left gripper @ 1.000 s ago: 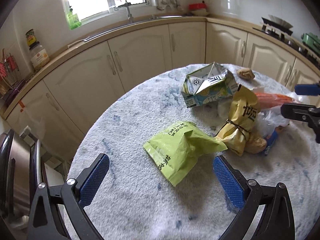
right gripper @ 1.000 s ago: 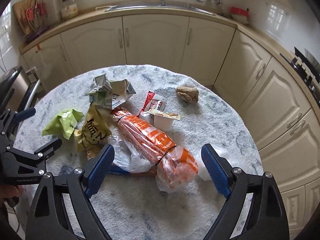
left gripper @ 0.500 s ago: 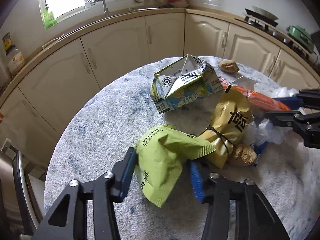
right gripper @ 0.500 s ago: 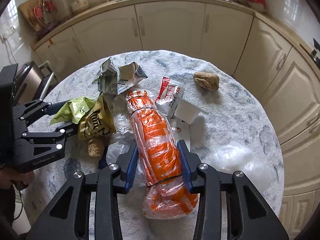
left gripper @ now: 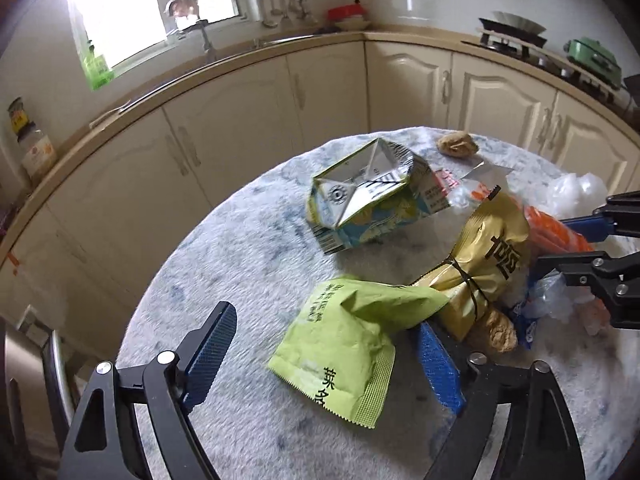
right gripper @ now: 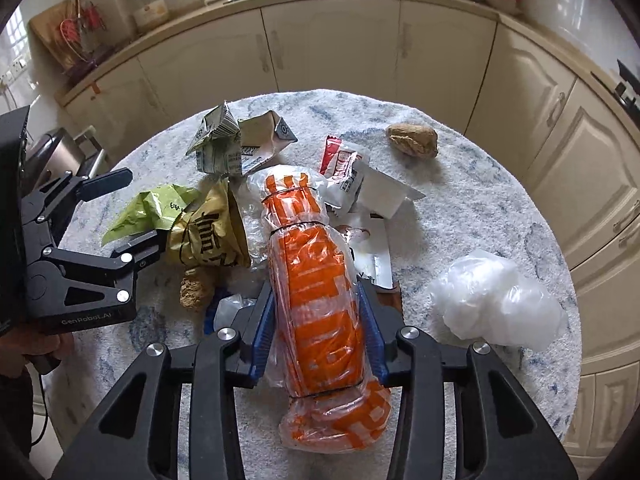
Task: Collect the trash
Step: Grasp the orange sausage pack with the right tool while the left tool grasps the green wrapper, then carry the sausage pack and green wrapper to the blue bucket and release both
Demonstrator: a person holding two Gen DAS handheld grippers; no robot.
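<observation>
The right gripper (right gripper: 316, 328) jaws clamp the orange-filled clear bag (right gripper: 320, 300); the left gripper (left gripper: 324, 354) jaws, just reopening, straddle the green packet (left gripper: 344, 344).

Round bench (right gripper: 472, 208) with mottled blue-white top, under jaws. Cream cabinet doors (left gripper: 224, 148) curve behind bench, far beyond jaws. Bright window (left gripper: 152, 4) above counter. Tap (left gripper: 204, 36) below window. Green bottle (left gripper: 96, 68) on sill, far left of jaws. Jar (right gripper: 148, 0) on counter. Red bowl (left gripper: 348, 14) further right. Stove (left gripper: 516, 42) with green pot (left gripper: 592, 56), far right.
</observation>
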